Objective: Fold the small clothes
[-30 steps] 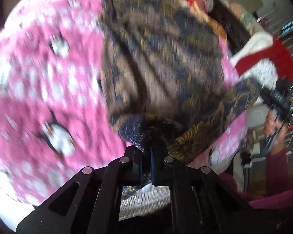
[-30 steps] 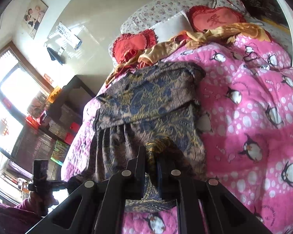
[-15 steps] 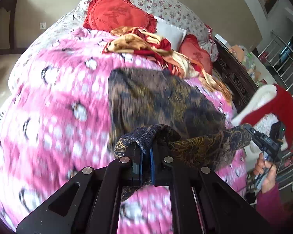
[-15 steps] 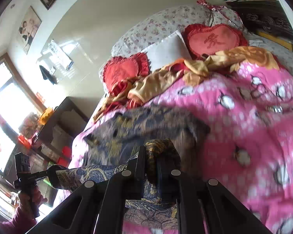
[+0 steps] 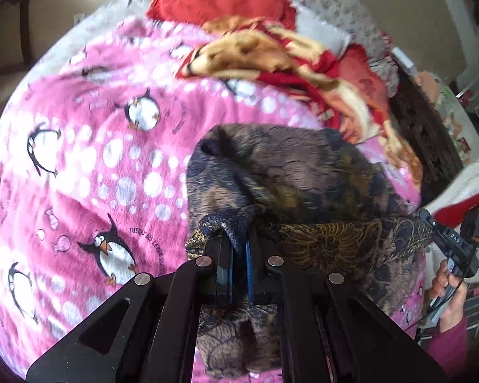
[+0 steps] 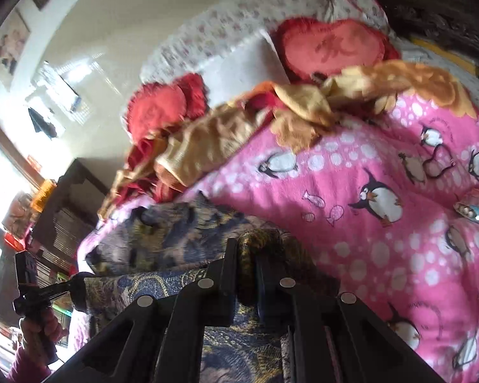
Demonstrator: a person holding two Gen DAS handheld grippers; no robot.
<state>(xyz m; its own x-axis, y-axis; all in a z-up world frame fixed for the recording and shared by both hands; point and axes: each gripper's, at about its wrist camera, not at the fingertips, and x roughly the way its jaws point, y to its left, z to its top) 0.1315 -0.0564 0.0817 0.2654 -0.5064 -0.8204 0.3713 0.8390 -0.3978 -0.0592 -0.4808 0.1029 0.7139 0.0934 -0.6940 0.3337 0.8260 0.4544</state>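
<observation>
A dark blue and gold patterned garment [image 5: 290, 172] lies on a pink penguin blanket [image 5: 89, 159], its near edge lifted and stretched taut between both grippers. My left gripper [image 5: 238, 239] is shut on one corner of that edge. In the right wrist view my right gripper [image 6: 247, 249] is shut on the other corner, a bunch of the garment [image 6: 175, 239] pinched between its pads. Each gripper also shows in the other's view: the right gripper [image 5: 431, 223] at the far right, the left gripper [image 6: 76, 287] at the lower left, both clamped on the raised edge.
A heap of red and gold clothes [image 5: 287, 60] lies further up the bed, in front of red heart cushions [image 6: 332, 48] and a floral pillow [image 6: 239, 22]. Dark wooden furniture [image 5: 428, 134] stands beside the bed. A small wrapped packet [image 6: 472, 212] rests on the blanket.
Both grippers have carried the garment's lifted edge up the bed toward the pillows, folding it over the part that lies flat. Less of the flat part shows now.
</observation>
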